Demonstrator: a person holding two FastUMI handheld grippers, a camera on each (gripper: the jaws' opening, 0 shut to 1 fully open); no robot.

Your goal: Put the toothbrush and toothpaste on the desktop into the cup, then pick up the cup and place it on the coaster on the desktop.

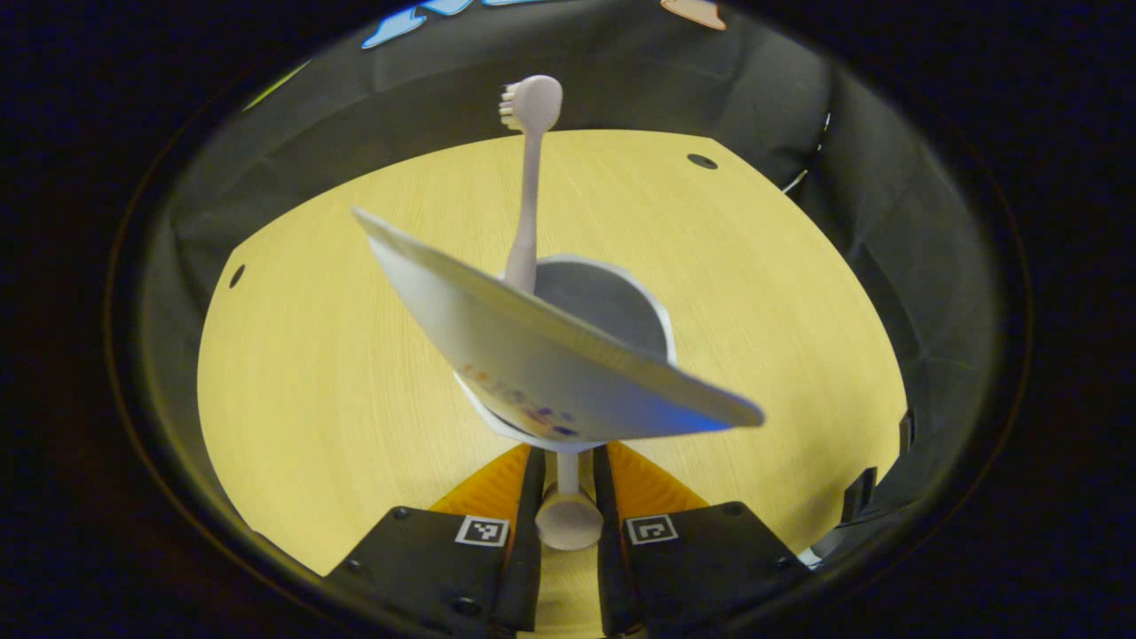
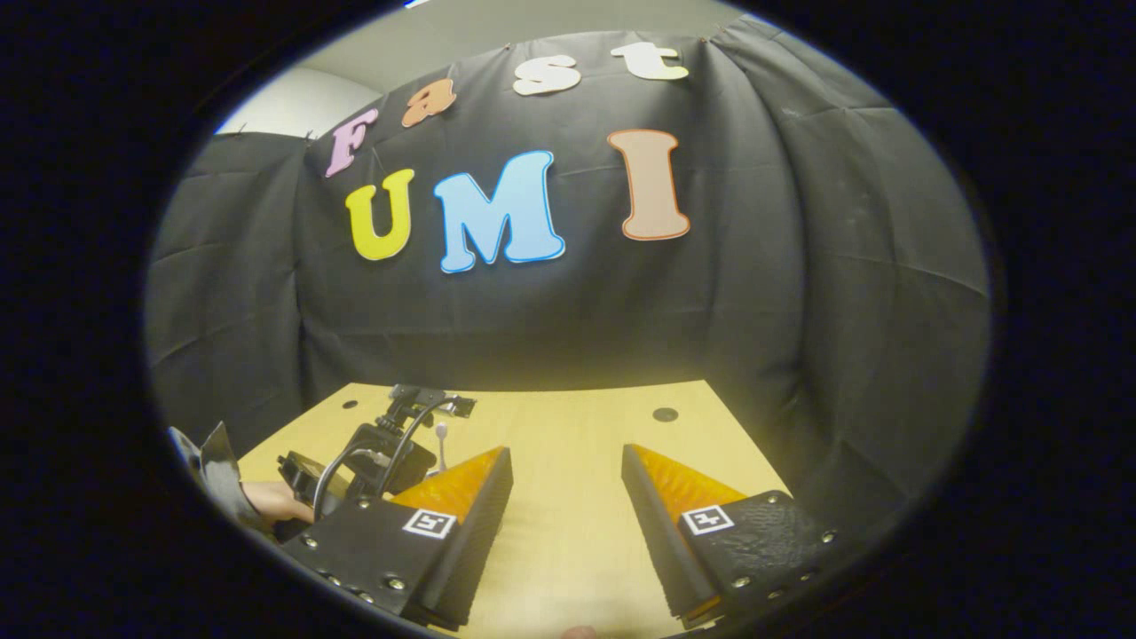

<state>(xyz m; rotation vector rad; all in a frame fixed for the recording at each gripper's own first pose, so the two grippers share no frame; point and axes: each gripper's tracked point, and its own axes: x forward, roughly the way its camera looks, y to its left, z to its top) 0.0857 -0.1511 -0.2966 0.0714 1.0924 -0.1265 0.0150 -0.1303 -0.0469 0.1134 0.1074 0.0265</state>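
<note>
Clamping the white cup's [image 1: 603,311] handle at frame centre, the left gripper [image 1: 568,497] carries it, pale toothbrush [image 1: 531,177] and flat white toothpaste tube [image 1: 550,355] inside, presumably coaster-bound; the right gripper [image 2: 568,497] idles with fingers apart.

Pale wood-grain table [image 1: 337,373], lit warm yellow, with small round dark holes [image 1: 701,161] near its far corners and another hole [image 1: 236,275] at the left edge. Creased black cloth wall [image 2: 799,293] closing in behind and beside the table.
</note>
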